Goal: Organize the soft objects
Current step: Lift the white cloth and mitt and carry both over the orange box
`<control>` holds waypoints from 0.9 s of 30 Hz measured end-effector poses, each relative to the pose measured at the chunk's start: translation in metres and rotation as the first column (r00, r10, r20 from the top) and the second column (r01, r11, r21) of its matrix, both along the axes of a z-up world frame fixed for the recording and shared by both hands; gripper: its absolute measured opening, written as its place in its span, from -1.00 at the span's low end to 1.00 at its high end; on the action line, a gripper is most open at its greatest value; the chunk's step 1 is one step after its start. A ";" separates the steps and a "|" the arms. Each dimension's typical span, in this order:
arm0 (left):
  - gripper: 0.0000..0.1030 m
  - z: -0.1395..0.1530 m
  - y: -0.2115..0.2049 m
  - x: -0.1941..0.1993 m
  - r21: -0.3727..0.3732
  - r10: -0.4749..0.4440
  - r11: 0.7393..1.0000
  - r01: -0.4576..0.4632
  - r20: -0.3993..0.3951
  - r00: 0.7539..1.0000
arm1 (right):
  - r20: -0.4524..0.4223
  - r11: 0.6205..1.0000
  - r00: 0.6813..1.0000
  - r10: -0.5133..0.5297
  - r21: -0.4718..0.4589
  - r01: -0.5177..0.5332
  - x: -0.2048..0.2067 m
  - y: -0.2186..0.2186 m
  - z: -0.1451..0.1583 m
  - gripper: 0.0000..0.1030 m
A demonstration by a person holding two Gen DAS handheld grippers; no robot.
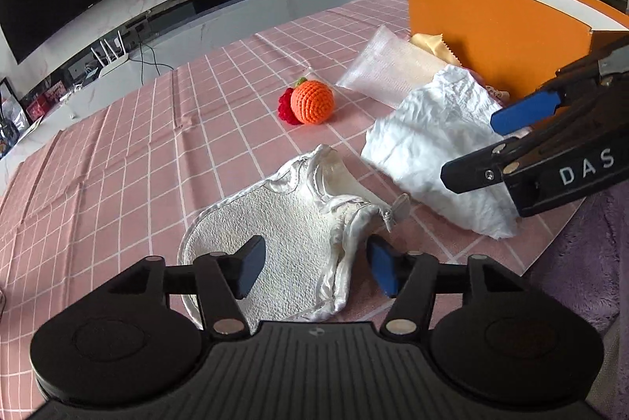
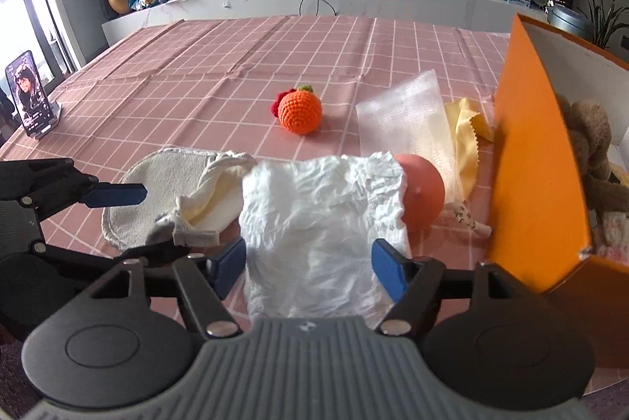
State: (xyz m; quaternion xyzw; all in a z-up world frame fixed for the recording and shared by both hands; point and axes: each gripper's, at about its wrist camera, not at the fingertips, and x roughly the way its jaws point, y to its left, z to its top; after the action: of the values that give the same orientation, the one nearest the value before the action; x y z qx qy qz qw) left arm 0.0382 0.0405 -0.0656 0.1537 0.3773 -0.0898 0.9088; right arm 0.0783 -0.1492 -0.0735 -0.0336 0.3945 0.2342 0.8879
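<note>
The left gripper (image 1: 316, 268) hangs low over the near edge of the pink checked tabletop (image 1: 157, 129), its jaws spread wide and pinching nothing. Beneath and between them lies a cream terry bib with a shiny satin border and bunched ties (image 1: 291, 243), flat on the cloth. The right gripper (image 2: 308, 268) is beside it, jaws likewise spread and empty, straddling the near end of a crumpled white cloth (image 2: 318, 211) without pressing on it. That cloth lies just right of the bib, the two touching or nearly so at their inner edges. A smooth peach-coloured ball (image 2: 422, 190) peeks out from under the white cloth's far right corner. Farther on, a translucent white mesh pouch (image 2: 401, 117) rests flat, with a yellow zigzag-edged cloth (image 2: 469, 129) just to its right against the tall orange cardboard box (image 2: 530, 152). A brown plush toy (image 2: 589, 140) sits inside the box. Out in the middle of the tabletop, well apart from the cloths, sits an orange crocheted ball with a green top (image 2: 300, 111), a red crocheted piece (image 2: 276, 104) touching its left side. At the far left edge a phone on a stand (image 2: 29, 93) is propped upright.
</note>
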 end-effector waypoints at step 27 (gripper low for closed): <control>-0.70 -0.018 0.014 0.014 -0.160 0.029 0.987 -0.026 0.018 0.999 | 0.055 0.999 0.998 0.025 -0.049 -0.022 -0.014 0.023 -0.023 -0.42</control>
State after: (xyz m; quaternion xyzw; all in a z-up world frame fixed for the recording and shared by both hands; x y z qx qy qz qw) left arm 0.0525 0.0544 -0.0839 0.0761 0.3619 -0.1055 0.9231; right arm 0.0644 -0.1260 -0.0962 -0.0660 0.3750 0.2341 0.8946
